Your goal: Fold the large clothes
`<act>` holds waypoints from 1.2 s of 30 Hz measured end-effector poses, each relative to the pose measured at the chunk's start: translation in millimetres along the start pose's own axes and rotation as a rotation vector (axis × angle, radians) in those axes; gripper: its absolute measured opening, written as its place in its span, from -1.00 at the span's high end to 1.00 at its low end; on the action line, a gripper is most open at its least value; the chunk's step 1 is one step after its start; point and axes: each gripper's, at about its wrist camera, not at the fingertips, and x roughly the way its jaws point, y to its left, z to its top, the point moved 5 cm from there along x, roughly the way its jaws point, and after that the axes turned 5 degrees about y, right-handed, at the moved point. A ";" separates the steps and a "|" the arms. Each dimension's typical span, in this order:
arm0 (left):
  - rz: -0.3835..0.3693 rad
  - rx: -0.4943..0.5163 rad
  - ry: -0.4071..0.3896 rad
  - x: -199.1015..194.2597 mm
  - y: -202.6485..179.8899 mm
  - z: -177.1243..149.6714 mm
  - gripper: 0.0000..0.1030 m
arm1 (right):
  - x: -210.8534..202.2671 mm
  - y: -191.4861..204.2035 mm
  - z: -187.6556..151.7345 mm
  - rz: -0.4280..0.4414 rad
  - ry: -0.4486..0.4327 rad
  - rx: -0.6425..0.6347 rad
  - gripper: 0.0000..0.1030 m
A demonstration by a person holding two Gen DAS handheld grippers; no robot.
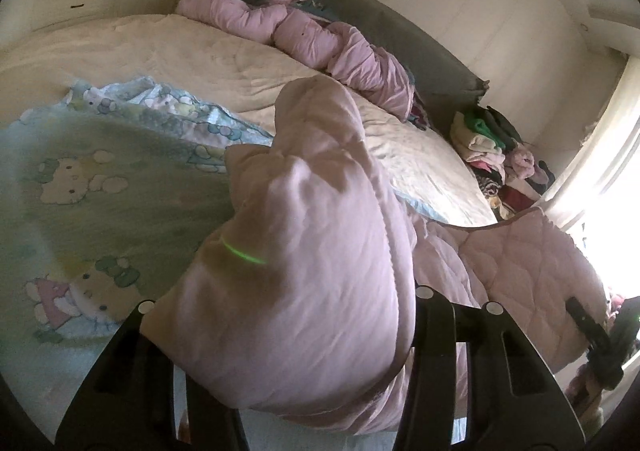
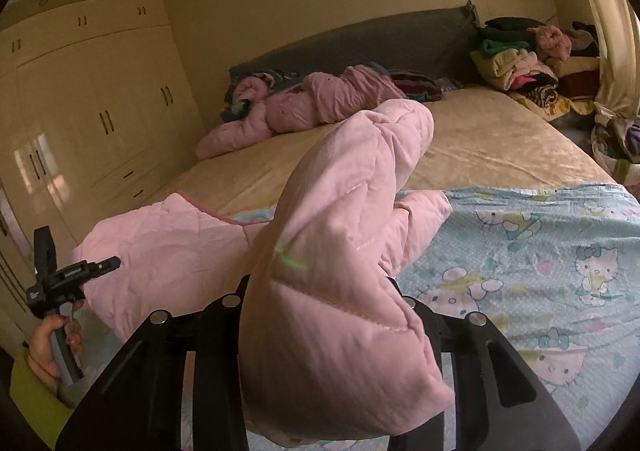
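Note:
A pink quilted blanket (image 1: 304,235) rises in a thick bunch from between the fingers of my left gripper (image 1: 284,303), which is shut on a fold of it. More of the same quilt (image 1: 528,263) hangs off to the right, towards the right gripper at that view's edge. In the right wrist view another bunch of the pink quilt (image 2: 340,251) stands up between the fingers of my right gripper (image 2: 320,303), shut on it too. The quilt (image 2: 160,243) sags between the two grips, lifted above the bed. A hand (image 2: 48,347) holds the left gripper's handle at the far left.
Under the quilt lies a pale blue cartoon-cat sheet (image 2: 540,251) on a beige bed cover (image 2: 480,143). A rumpled pink duvet (image 2: 304,103) lies by the grey headboard (image 2: 360,43). Piled clothes (image 2: 520,63) fill the far corner. Cream wardrobes (image 2: 88,99) line the left wall.

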 end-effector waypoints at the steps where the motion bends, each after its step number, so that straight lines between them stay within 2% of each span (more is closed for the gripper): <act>1: 0.001 -0.002 0.001 -2.8 0.6 -2.1 0.26 | -2.0 1.6 -2.1 -0.002 0.000 -0.003 0.33; 18: 0.026 0.037 -0.031 -40.0 0.3 -34.9 0.25 | -45.7 14.9 -42.6 -0.010 -0.008 0.006 0.33; 36: 0.050 0.055 -0.027 -61.1 9.0 -63.9 0.25 | -70.3 -3.1 -88.8 -0.022 0.028 0.108 0.33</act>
